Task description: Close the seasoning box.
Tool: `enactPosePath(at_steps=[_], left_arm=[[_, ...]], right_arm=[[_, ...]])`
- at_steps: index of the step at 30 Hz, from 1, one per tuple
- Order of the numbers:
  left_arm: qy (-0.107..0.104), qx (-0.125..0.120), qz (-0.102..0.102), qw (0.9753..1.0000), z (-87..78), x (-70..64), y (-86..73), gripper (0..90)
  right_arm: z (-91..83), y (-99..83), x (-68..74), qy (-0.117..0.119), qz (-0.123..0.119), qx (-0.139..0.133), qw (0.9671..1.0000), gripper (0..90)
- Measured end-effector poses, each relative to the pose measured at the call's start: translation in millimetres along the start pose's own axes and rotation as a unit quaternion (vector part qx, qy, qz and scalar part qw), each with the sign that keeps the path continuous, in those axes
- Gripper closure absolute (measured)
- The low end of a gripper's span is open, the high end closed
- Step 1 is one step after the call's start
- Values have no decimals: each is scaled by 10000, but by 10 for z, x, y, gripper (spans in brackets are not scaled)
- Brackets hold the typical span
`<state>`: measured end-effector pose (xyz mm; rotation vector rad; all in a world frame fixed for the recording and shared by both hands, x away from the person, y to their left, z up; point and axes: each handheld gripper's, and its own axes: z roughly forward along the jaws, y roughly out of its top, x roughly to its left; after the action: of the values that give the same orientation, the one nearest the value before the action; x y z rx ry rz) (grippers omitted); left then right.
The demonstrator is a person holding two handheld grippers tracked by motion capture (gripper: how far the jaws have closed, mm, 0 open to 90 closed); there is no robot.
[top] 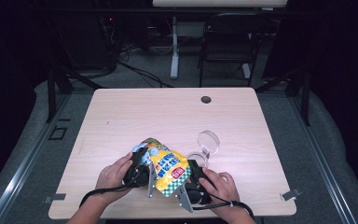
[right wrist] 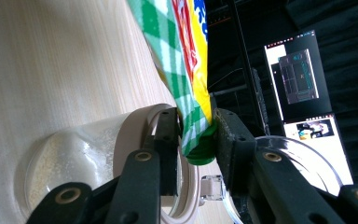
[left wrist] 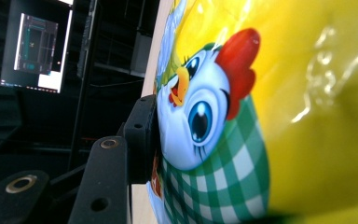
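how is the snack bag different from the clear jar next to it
The snack bag is opaque, printed yellow with a green check and a cartoon chicken; the jar is see-through.
The bag is held up off the table between the left gripper and the right gripper; the jar rests on the table.
The bag is soft and crinkled; the jar is rigid and round, its hinged lid open.

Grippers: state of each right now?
Left gripper: shut on the snack bag, a jaw pressed against the chicken print.
Right gripper: shut on the snack bag's green checked edge, above the open clear jar.
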<state>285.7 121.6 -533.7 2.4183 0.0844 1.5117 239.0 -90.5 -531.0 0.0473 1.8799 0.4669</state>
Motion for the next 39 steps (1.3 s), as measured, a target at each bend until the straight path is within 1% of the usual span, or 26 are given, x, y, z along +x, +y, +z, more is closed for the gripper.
enactPosePath(at_steps=[6,8,9,12,15,17,19,21,23,26,30,32,33,37,39], left_arm=[[115,22,177,9998,-12,9,4,551],[147,35,229,9996,-16,12,10,551],[195,39,267,9994,-21,13,14,551],[213,45,263,9994,-29,11,18,551],[231,76,265,9994,-33,1,21,551],[267,49,301,9992,-32,-1,23,551],[252,52,315,9992,-31,3,23,551],[262,71,339,9991,-35,10,27,551],[288,77,383,9988,-39,20,31,551],[268,83,407,9988,-39,30,33,551],[255,75,353,9990,-35,15,32,551],[210,89,331,9992,-32,10,28,551],[235,74,353,9991,-31,13,29,551],[211,95,346,9991,-33,16,28,551],[236,88,383,9989,-36,22,32,551]], right_arm=[[8,3,17,19,84,4,10000,710],[8,3,15,78,201,34,9998,710],[10,2,12,99,239,29,9997,710],[5,-2,11,97,306,14,9995,709],[1,-8,15,77,317,-1,9995,709],[8,-14,21,75,337,-57,9994,709],[2,-15,22,87,321,-16,9994,709],[7,-18,25,80,368,-60,9993,709],[8,-18,22,74,370,-65,9993,709],[10,-18,25,52,360,-82,9993,709],[9,-18,29,48,366,-53,9993,709],[9,-19,32,60,363,-47,9993,709],[5,-18,30,65,323,-5,9995,709],[11,-18,35,63,369,-41,9993,708],[10,-19,35,65,373,-44,9993,709]])
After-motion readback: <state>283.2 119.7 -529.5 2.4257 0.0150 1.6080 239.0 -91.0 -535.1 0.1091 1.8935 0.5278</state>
